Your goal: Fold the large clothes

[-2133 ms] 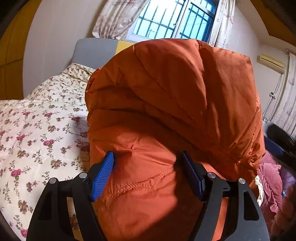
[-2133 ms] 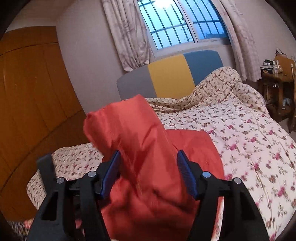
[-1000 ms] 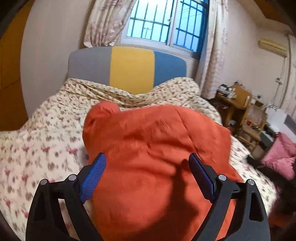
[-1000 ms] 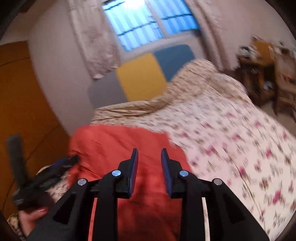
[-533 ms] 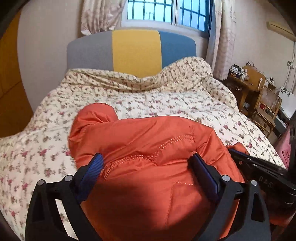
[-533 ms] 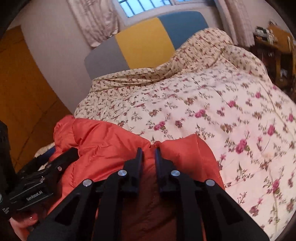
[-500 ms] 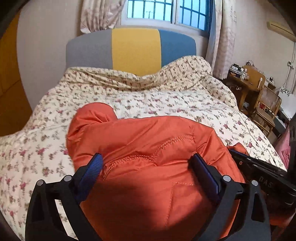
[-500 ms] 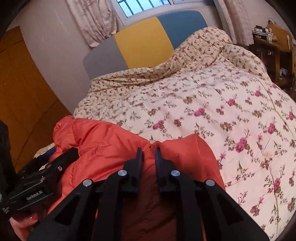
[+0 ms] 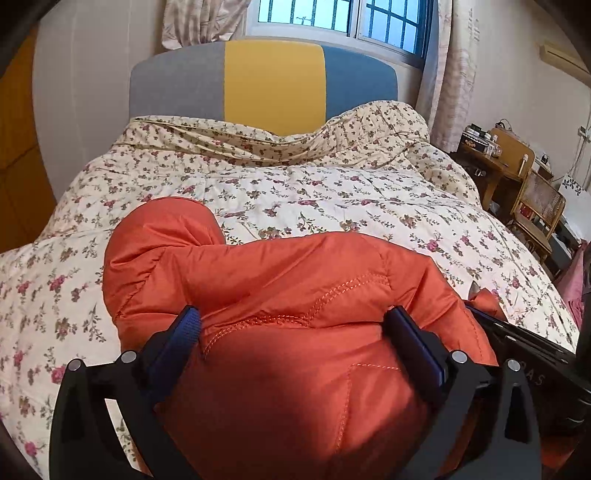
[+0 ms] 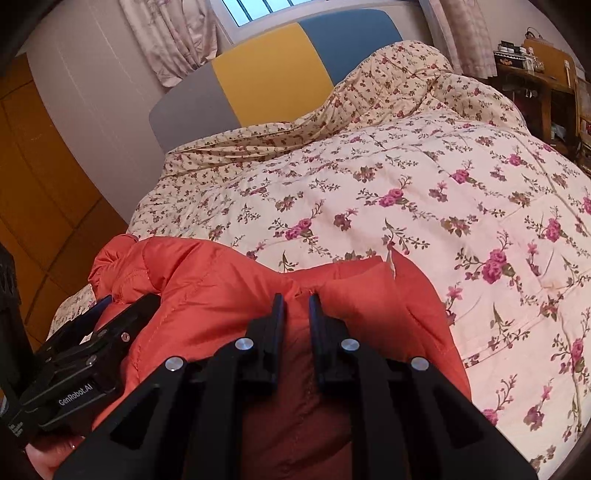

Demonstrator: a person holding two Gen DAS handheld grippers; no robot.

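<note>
An orange padded jacket [image 9: 280, 280] lies bunched on the near part of the flowered quilt [image 9: 332, 192]. My left gripper [image 9: 295, 325] stands wide open, its blue-padded fingers on either side of a thick fold of the jacket. In the right wrist view the jacket [image 10: 221, 280] fills the lower left. My right gripper [image 10: 296, 300] is shut on a pinch of the jacket's fabric at its far edge. The left gripper [image 10: 92, 332] shows at the lower left of the right wrist view, and the right gripper's body [image 9: 524, 347] at the right edge of the left wrist view.
The bed has a grey, yellow and blue headboard [image 9: 266, 81] under a barred window [image 9: 340, 18]. A wooden desk and chair [image 9: 524, 184] stand to the right of the bed. Wooden wardrobe doors [image 10: 33, 177] line the left wall. The quilt [image 10: 443, 192] stretches far and right.
The jacket came down from being held up in the air and now rests on the quilt. My right gripper closed onto its fabric. In the last half second little has moved.
</note>
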